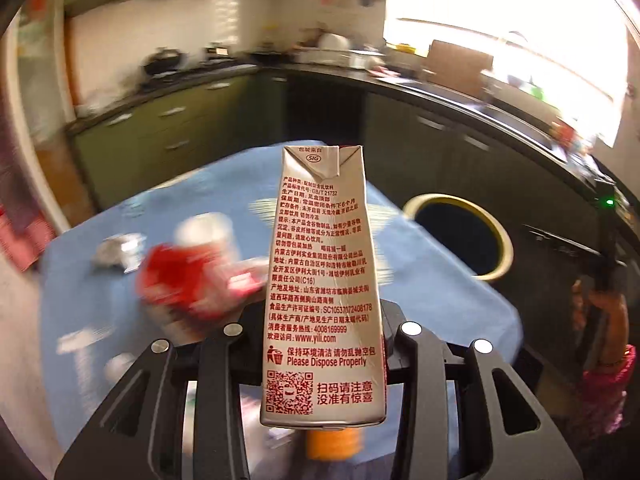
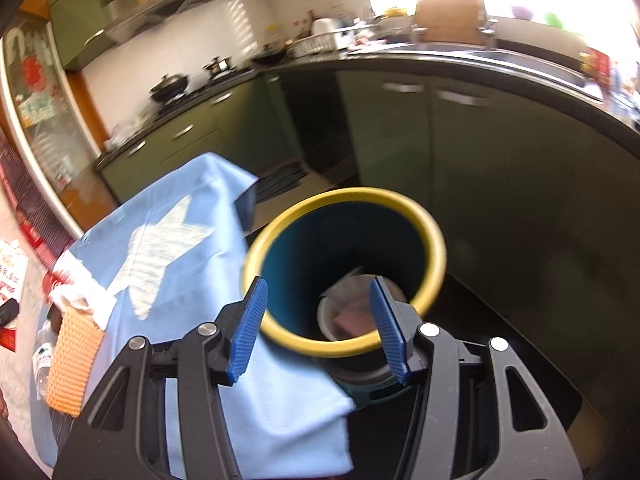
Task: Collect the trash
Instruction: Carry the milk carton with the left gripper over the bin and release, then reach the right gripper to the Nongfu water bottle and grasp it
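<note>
My left gripper [image 1: 324,344] is shut on a silver milk carton [image 1: 322,280] with red print and holds it upright above the blue-clothed table [image 1: 440,300]. Behind it on the table lie a red and white can [image 1: 188,264] and a crumpled foil scrap [image 1: 116,252], both blurred. My right gripper [image 2: 320,320] is open and empty, its blue pads [image 2: 250,328] spread just above the yellow-rimmed blue trash bin [image 2: 344,208]. The bin holds a white cup and other trash [image 2: 344,312]. The bin also shows in the left wrist view [image 1: 460,236], to the right of the table.
An orange textured object [image 2: 74,364], a white tissue [image 2: 80,300] and a plastic bottle [image 2: 42,356] lie at the table's left end. Green kitchen cabinets [image 2: 400,140] with a dark countertop wrap around behind. A person's arm in pink [image 1: 604,380] is at the right.
</note>
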